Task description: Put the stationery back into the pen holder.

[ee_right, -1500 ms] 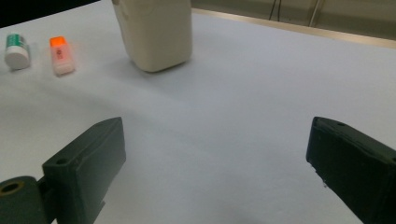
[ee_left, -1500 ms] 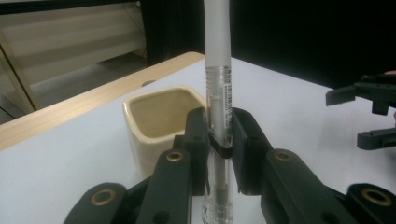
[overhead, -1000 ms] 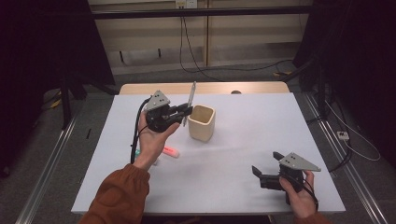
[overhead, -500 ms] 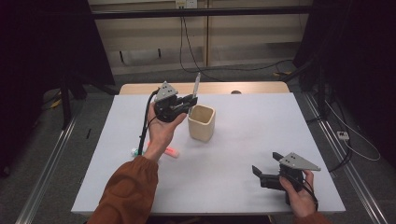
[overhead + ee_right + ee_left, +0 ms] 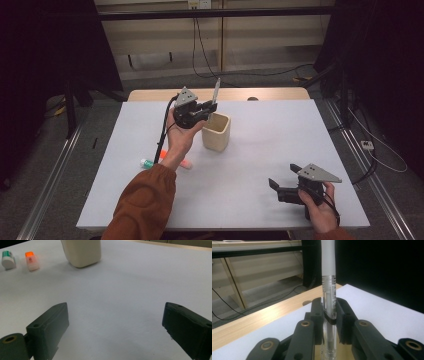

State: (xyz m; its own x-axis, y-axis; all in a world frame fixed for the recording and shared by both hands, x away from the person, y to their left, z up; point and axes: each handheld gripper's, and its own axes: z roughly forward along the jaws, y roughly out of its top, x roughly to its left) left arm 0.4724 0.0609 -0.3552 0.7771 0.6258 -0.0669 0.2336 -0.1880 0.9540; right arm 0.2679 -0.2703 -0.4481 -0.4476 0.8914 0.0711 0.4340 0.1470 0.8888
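A cream cup (image 5: pixel 216 131) stands near the middle of the white table (image 5: pixel 260 150). My left gripper (image 5: pixel 206 108) is raised over the cup's left rim, shut on an upright clear pen (image 5: pixel 216 93) with a white cap. In the left gripper view the pen (image 5: pixel 328 277) stands clamped between the two black jaws, its lower end going down past them toward the cup. My right gripper (image 5: pixel 281 184) rests low at the table's near right, open, with nothing between its jaws; its view looks across bare table at the cup (image 5: pixel 81 252).
Two markers lie left of the cup: an orange-ended one (image 5: pixel 185 163) and a green-ended one (image 5: pixel 146 162), partly hidden by the forearm. They show as orange (image 5: pixel 31 260) and green (image 5: pixel 8 258) ends in the right gripper view. A wooden strip (image 5: pixel 270 93) edges the table's far side.
My left gripper has carried the pen to the right and forward, from left of the cup to above its left rim, turning the pen more upright. The right gripper has stayed put.
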